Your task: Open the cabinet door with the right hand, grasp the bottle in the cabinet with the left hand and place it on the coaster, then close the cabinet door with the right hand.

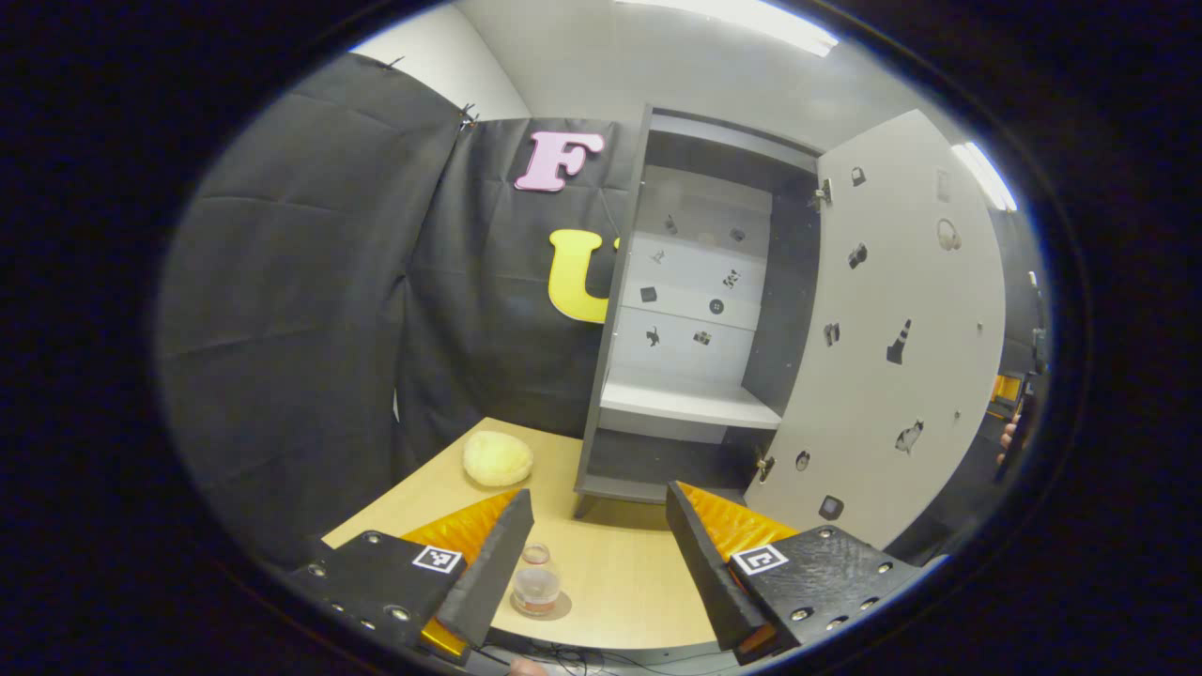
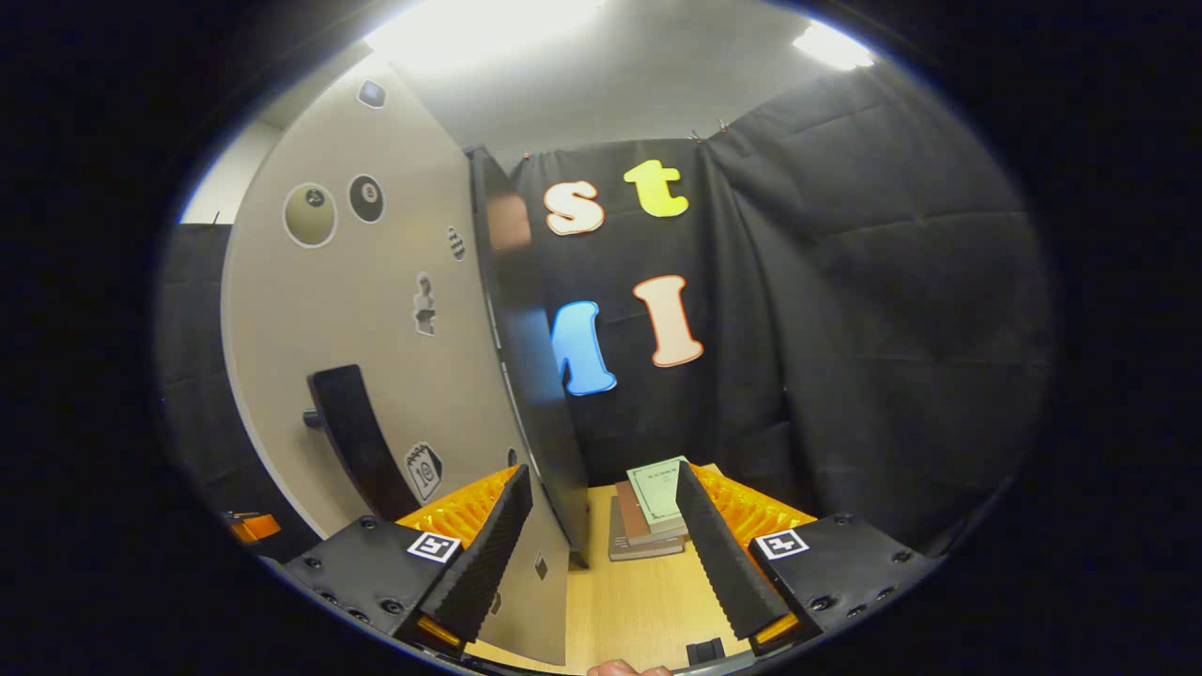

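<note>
Door [image 2: 376, 319] is the thing to move next, I think. It stands wide open, swung out from the cabinet [image 1: 690, 404]. In the right gripper view the door's edge sits between the fingers of the right gripper [image 2: 601, 554], and its handle [image 2: 352, 437] is to the left. That gripper is open and holds nothing. The bottle [image 1: 537, 582] stands upright on the coaster [image 1: 554, 608] on the table [image 1: 620, 573]. The left gripper [image 1: 596, 563] is open too, with the bottle just by its left finger.
</note>
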`<state>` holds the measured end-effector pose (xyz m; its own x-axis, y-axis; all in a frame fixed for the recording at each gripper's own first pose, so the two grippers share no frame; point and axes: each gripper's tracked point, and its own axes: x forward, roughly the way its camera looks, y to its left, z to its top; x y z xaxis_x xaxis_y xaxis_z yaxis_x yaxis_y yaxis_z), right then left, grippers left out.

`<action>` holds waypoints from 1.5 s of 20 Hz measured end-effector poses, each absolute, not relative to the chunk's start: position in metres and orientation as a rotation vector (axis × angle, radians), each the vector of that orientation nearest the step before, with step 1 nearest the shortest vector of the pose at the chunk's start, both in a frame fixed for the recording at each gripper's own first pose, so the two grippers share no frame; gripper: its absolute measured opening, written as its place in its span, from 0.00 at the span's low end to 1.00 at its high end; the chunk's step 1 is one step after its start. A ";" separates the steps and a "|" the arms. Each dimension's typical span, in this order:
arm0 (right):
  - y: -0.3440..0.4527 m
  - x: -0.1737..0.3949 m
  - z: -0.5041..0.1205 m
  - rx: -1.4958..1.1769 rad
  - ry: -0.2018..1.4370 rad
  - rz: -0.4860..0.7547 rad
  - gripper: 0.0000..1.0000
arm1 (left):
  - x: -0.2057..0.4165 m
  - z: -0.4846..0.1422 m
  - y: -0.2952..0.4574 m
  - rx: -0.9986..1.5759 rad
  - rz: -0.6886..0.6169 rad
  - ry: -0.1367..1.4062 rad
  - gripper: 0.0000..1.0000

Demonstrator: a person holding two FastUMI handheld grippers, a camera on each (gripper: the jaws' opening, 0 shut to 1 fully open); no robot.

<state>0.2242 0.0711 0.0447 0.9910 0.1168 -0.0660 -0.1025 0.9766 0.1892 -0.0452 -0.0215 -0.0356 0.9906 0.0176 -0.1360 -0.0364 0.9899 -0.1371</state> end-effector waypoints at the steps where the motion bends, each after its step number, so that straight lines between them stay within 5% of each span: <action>1: 0.076 0.223 0.048 0.159 0.071 0.143 0.98 | -0.049 -0.031 -0.024 -0.133 0.032 0.131 0.88; 9: 0.089 0.217 0.046 0.087 0.092 0.207 0.97 | -0.059 -0.027 -0.023 -0.120 0.090 0.159 0.88; 17: 0.126 0.203 0.047 0.068 0.099 0.129 0.96 | -0.034 -0.018 0.014 -0.080 0.050 0.148 0.86; 18: 0.134 0.197 0.049 0.070 0.097 0.119 0.89 | -0.032 -0.018 0.023 -0.072 0.045 0.146 0.86; 19: 0.143 0.195 0.052 0.063 0.093 0.111 0.96 | -0.029 -0.020 0.029 -0.064 0.039 0.148 0.86; 22: 0.170 0.195 0.052 0.044 0.089 0.099 0.96 | -0.020 -0.027 0.049 -0.056 0.015 0.157 0.88; 23: 0.180 0.195 0.051 0.043 0.093 0.099 0.89 | -0.016 -0.030 0.056 -0.058 0.013 0.159 0.86; 24: 0.189 0.196 0.050 0.045 0.096 0.099 0.96 | -0.014 -0.031 0.063 -0.063 0.009 0.160 0.86; 30: 0.238 0.205 0.048 0.096 0.113 0.097 0.96 | 0.002 -0.037 0.101 -0.094 0.005 0.155 0.86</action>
<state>0.2050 0.2378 0.0481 0.9889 0.1024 -0.1077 -0.0915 0.9906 0.1013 0.0016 0.1013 -0.0373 0.9881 -0.0025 -0.1539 -0.0120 0.9956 -0.0928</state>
